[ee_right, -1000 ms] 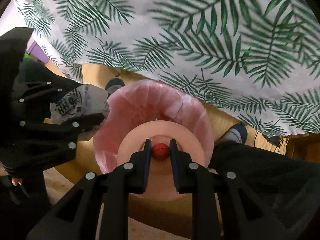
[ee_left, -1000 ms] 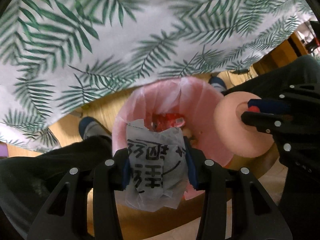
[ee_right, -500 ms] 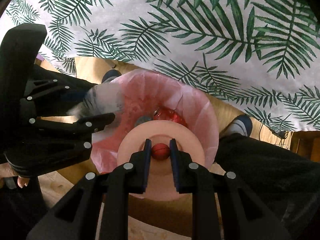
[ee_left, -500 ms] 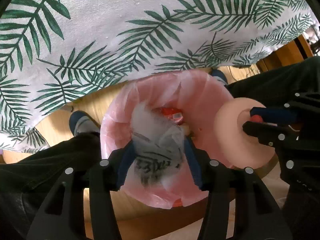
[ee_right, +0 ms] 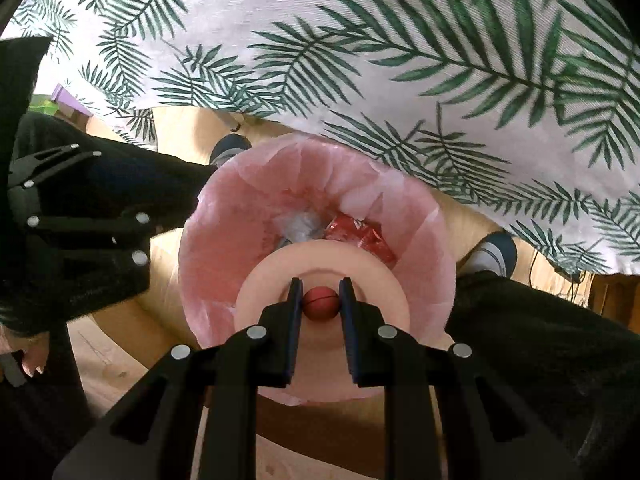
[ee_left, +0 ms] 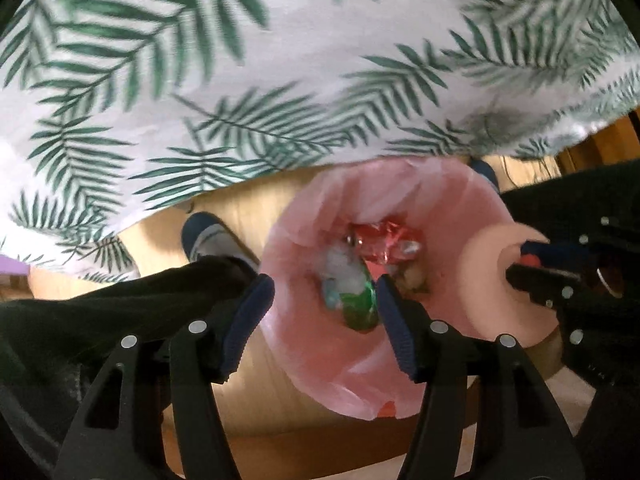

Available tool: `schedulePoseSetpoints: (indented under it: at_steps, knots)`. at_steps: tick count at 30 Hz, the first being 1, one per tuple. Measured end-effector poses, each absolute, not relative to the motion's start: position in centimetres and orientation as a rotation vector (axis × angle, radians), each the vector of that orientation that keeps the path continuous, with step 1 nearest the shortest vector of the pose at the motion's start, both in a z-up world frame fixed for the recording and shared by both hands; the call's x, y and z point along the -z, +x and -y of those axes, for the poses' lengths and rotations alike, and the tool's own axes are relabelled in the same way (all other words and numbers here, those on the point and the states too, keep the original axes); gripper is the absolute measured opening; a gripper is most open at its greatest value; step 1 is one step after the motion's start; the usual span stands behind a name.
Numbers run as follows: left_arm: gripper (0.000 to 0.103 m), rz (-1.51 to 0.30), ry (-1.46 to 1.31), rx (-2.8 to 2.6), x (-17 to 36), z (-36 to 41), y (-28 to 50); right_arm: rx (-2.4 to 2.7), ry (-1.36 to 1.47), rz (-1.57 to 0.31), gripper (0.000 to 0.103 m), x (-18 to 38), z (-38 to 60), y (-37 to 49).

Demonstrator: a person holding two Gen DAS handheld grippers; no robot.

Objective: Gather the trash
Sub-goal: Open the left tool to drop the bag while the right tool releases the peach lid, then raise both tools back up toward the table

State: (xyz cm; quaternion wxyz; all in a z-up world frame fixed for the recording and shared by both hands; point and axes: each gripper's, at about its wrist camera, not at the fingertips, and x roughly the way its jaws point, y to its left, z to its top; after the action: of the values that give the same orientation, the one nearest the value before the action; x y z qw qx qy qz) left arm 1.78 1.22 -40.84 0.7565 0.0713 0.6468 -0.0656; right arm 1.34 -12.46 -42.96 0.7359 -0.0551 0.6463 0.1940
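A palm-leaf tablecloth [ee_left: 248, 92] fills the upper half of both views, with a wooden floor [ee_left: 240, 216] showing below its hem. Dark trouser legs [ee_right: 532, 344] and a blue shoe [ee_left: 208, 238] flank a bin lined with a pink bag [ee_right: 224, 240] at centre frame. The left gripper [ee_left: 326, 312] has just been opening, nothing between its blue pads, and the wrapper [ee_left: 352, 292] lies down inside the bag beside red foil trash [ee_left: 384, 240]. The right gripper [ee_right: 320, 300] is clenched on the red knob [ee_right: 320, 303] of a peach lid [ee_right: 256, 292] over the bin's near edge.
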Motion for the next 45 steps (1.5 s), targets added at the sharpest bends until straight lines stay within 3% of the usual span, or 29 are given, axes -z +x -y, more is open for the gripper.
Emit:
schedulePoseSetpoints:
  at_steps: [7, 22, 28, 31, 33, 36, 39, 45]
  knots:
    - [0.065, -1.410, 0.136, 0.096, 41.0, -1.9, 1.9, -0.454, -0.134, -1.412, 0.019, 43.2, 11.3, 1.5]
    - [0.067, -1.422, 0.128, 0.078, 41.4, -2.5, 2.1, -0.469, -0.148, -1.418, 0.023, 44.5, 10.3, 2.4]
    - [0.067, -1.421, 0.123, 0.081, 41.3, -2.6, 2.3, -0.460, -0.163, -1.408, 0.040, 44.5, 10.1, 2.5]
    - [0.067, -1.420, 0.117, 0.088, 41.2, -2.6, 2.3, -0.456, -0.171, -1.396, 0.057, 44.3, 10.2, 2.4]
    - [0.067, -1.418, 0.112, 0.089, 41.2, -2.6, 2.3, -0.452, -0.174, -1.387, 0.073, 44.1, 10.3, 2.4]
    - [0.067, -1.415, 0.093, 0.088, 41.0, -2.8, 2.3, -0.448, -0.174, -1.375, 0.087, 43.8, 10.4, 2.4]
    - [0.077, -1.410, 0.070, 0.085, 40.9, -3.1, 2.2, -0.436, -0.182, -1.367, 0.096, 43.6, 10.5, 2.4]
    - [0.097, -1.386, 0.064, 0.087, 40.5, -3.1, 2.2, -0.416, -0.195, -1.372, 0.098, 43.4, 10.8, 2.1]
